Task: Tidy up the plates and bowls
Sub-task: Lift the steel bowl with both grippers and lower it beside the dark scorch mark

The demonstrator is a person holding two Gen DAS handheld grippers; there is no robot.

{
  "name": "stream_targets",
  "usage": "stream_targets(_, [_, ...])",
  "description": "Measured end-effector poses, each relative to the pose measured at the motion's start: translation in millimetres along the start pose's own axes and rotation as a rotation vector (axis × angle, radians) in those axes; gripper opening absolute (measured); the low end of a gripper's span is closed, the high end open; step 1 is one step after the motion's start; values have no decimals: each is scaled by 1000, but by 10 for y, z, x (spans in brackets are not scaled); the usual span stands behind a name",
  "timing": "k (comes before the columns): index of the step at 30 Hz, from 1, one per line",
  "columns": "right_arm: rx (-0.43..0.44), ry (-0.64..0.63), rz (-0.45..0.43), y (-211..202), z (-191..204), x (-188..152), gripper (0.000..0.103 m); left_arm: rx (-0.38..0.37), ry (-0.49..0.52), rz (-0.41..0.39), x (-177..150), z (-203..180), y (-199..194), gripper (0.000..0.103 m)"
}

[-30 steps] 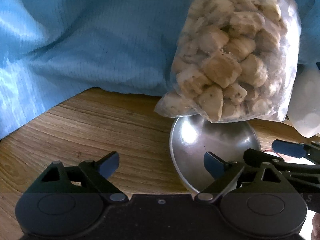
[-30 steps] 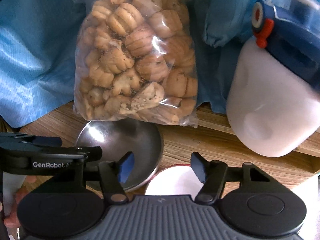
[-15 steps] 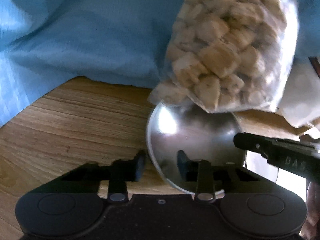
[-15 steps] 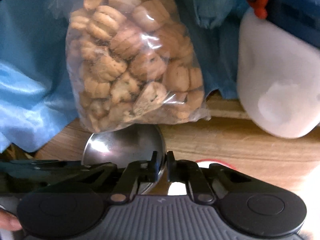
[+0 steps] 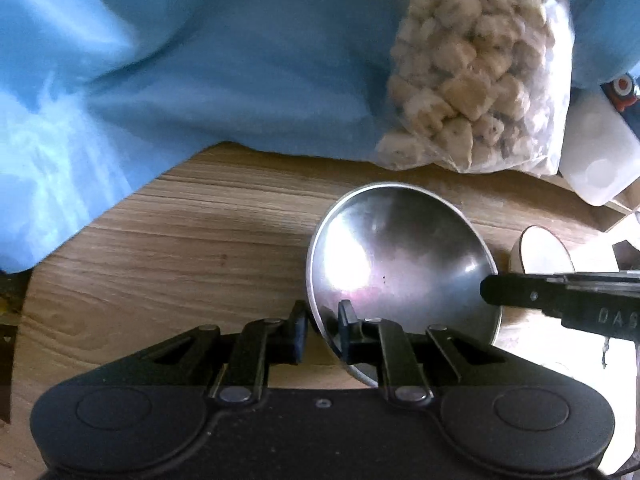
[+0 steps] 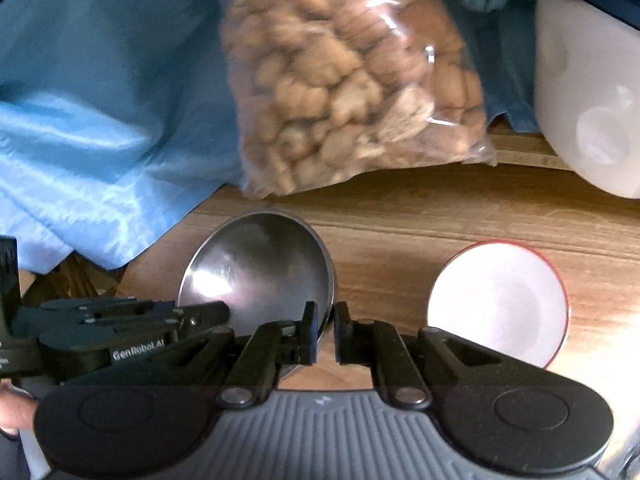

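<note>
Bare counter (image 5: 168, 248) left of the steel bowl (image 5: 400, 256) gives open passage. Behind it, blue cloth (image 5: 200, 60) and a cookie bag (image 5: 472, 80) block the back edge. Right of the bowl, a strip of free wood, then a red-rimmed white bowl (image 6: 500, 300). White jug (image 6: 592, 88) walls off the far right corner.

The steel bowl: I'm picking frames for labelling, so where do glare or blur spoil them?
Left wrist view: a bright glare patch whitens the left inside of the steel bowl, and the bag of biscuits is softly blurred. Right wrist view: the bag is smeared by motion blur, and the white bowl is washed out by strong light from the right.
</note>
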State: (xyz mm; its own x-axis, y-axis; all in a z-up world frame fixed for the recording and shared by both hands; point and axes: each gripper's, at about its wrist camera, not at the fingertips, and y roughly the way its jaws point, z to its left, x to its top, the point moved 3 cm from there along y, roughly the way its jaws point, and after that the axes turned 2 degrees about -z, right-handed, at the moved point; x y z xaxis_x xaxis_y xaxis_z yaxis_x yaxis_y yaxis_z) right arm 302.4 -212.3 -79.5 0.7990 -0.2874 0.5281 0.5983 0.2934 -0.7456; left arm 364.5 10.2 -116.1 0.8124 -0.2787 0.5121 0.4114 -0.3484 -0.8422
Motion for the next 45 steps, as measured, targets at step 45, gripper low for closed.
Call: stream_targets(45, [-12, 239, -190, -2229, -1307, -1561, 10, -247, 239, -60, -972, -2117, -758, 16])
